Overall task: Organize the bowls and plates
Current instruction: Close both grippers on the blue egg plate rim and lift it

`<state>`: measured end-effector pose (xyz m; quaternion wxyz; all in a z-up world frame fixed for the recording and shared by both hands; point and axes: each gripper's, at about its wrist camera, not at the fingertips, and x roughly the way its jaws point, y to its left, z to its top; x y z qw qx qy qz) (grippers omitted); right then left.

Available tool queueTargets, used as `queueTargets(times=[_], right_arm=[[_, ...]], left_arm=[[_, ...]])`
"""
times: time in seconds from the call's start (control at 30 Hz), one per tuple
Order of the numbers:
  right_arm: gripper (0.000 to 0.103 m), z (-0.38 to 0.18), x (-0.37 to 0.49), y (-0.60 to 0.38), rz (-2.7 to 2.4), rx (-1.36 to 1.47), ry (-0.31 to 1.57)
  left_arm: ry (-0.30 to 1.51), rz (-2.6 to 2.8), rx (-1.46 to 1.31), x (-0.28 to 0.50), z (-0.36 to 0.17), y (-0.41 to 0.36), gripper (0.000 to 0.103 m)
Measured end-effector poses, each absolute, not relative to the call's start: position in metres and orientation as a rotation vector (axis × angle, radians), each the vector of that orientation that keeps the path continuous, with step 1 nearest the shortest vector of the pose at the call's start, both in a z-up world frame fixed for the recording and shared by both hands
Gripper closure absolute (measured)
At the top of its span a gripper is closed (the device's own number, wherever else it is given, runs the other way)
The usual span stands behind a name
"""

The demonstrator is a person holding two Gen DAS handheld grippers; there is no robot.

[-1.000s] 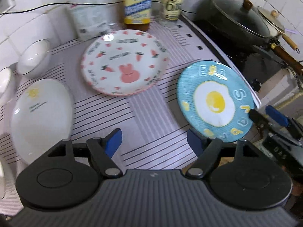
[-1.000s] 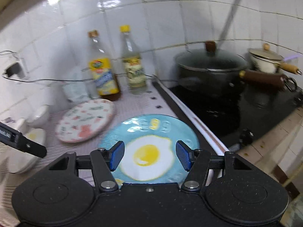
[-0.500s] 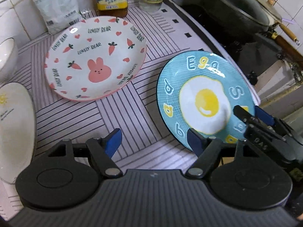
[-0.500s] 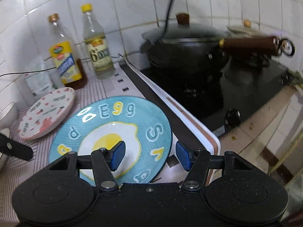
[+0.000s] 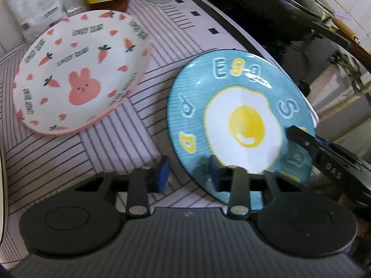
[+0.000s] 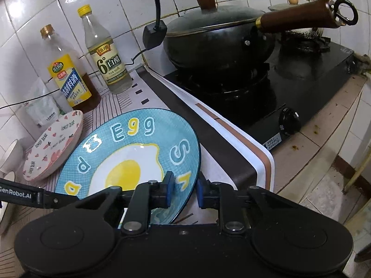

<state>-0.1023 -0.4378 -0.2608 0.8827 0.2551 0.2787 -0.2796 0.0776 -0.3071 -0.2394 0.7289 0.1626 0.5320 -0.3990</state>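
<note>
White-tiled kitchen counter under a striped mat [image 5: 111, 125]. Pink rabbit plate [image 5: 78, 78] at the mat's back left, two bottles [image 6: 69, 74] behind it by the wall. Blue egg plate [image 5: 241, 120] at the mat's right edge, next to the stove with a lidded wok [image 6: 220, 39]. Left gripper [image 5: 187, 173] jaws just closed, straddling the plate's near-left rim. Right gripper [image 6: 184, 191] jaws also just closed, straddling its near-right rim. Can't tell if the pads press on the plate.
</note>
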Motion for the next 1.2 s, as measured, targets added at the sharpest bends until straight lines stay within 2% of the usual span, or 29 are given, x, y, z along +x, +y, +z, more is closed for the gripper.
queueTargets(times=[0.03, 0.37, 0.6, 1.2], right_arm=[[0.079, -0.261, -0.102, -0.438, -0.581, 0.534, 0.579], [0.077, -0.267, -0.103, -0.441, -0.563, 0.549, 0.539], [0.079, -0.255, -0.104, -0.439, -0.523, 0.539, 0.583], [0.079, -0.212, -0.102, -0.387, -0.322, 0.463, 0.618]], left_arm=[[1.17, -0.884, 0.359, 0.076, -0.24, -0.309, 0.077], [1.181, -0.844, 0.272, 0.077, -0.247, -0.307, 0.075], [1.119, -0.886, 0.364, 0.073, -0.232, -0.303, 0.074], [1.117, -0.798, 0.282, 0.061, -0.181, -0.204, 0.074]])
